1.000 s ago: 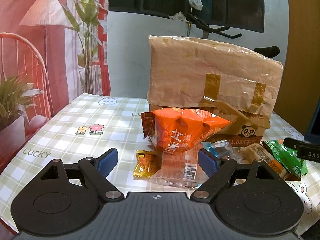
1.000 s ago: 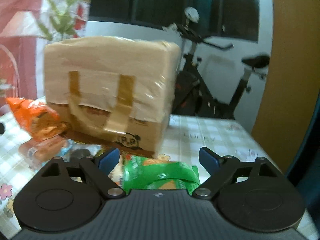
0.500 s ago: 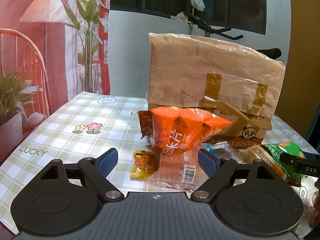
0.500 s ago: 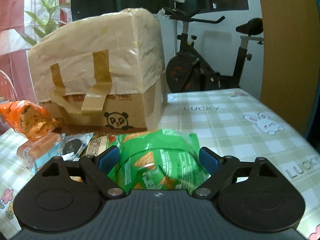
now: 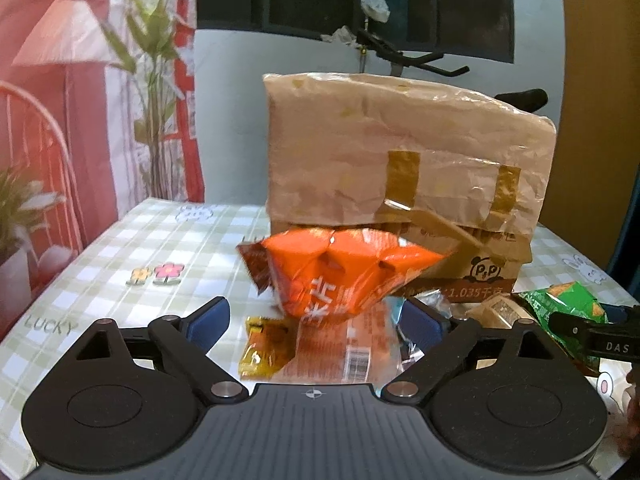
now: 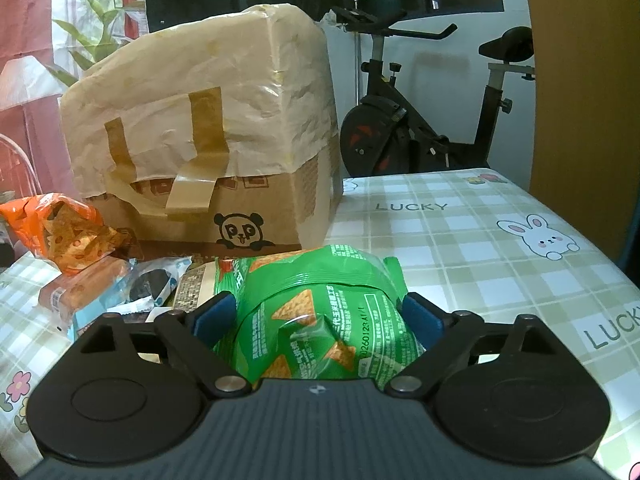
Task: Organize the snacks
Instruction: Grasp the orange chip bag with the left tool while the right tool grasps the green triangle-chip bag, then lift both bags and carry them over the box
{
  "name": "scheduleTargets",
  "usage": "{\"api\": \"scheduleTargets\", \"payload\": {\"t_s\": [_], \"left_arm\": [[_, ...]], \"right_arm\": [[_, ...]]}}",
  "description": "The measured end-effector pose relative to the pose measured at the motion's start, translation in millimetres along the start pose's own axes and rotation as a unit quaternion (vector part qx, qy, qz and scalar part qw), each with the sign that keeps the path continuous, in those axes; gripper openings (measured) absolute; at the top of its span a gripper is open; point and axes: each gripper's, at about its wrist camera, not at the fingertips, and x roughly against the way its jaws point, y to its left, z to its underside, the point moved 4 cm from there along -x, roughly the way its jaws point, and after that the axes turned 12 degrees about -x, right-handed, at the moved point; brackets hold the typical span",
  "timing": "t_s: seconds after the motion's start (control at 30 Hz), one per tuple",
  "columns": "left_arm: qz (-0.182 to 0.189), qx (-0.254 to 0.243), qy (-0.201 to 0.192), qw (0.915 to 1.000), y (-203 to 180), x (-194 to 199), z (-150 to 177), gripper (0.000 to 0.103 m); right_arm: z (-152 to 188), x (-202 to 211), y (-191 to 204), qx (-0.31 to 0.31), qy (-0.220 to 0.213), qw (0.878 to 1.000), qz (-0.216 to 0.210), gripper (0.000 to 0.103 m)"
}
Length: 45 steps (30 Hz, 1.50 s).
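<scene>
A pile of snacks lies in front of a taped cardboard box point(image 5: 404, 184). An orange chip bag point(image 5: 340, 276) sits on a clear orange-printed packet point(image 5: 340, 352), with a small yellow packet point(image 5: 262, 346) beside it. My left gripper point(image 5: 316, 320) is open, just short of the orange bag. My right gripper point(image 6: 318, 316) is open, its blue pads on either side of a green chip bag point(image 6: 316, 312) that fills the gap. The green bag also shows in the left wrist view point(image 5: 560, 308). The box also shows in the right wrist view point(image 6: 208, 128).
The table has a green checked cloth point(image 6: 460, 240). Left of the green bag lie a cookie packet point(image 6: 150, 284), a beige packet point(image 6: 192, 284) and the orange bag point(image 6: 60, 232). An exercise bike point(image 6: 420, 128) stands behind the table. A curtain and a plant point(image 5: 152, 60) stand at the left.
My right gripper moved forward so the green bag now lies between its fingers. My left gripper closed in slightly on the orange bag.
</scene>
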Motion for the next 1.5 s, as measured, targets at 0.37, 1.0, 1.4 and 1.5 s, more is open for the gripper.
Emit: {"api": "scheduleTargets", "payload": {"t_s": [0.37, 1.0, 1.4, 1.5], "left_arm": [[-0.024, -0.104, -0.008, 0.9942, -19.5, -40.1, -9.5, 0.095], [-0.054, -0.12, -0.009, 0.9913, -6.6, -86.2, -26.7, 0.095], [-0.007, -0.052, -0.026, 0.9983, 17.6, -60.6, -26.6, 0.069], [-0.007, -0.04, -0.035, 0.9985, 20.7, -46.5, -27.1, 0.069]], "right_arm": [[0.0, 0.8, -1.0, -0.005, -0.001, 1.0, -0.006, 0.089], [-1.0, -1.3, -2.6, -0.015, 0.001, 1.0, -0.015, 0.089], [-1.6, -0.8, -3.6, -0.017, 0.002, 1.0, -0.017, 0.089], [-1.7, -0.6, -3.8, -0.018, 0.001, 1.0, -0.017, 0.089]]}}
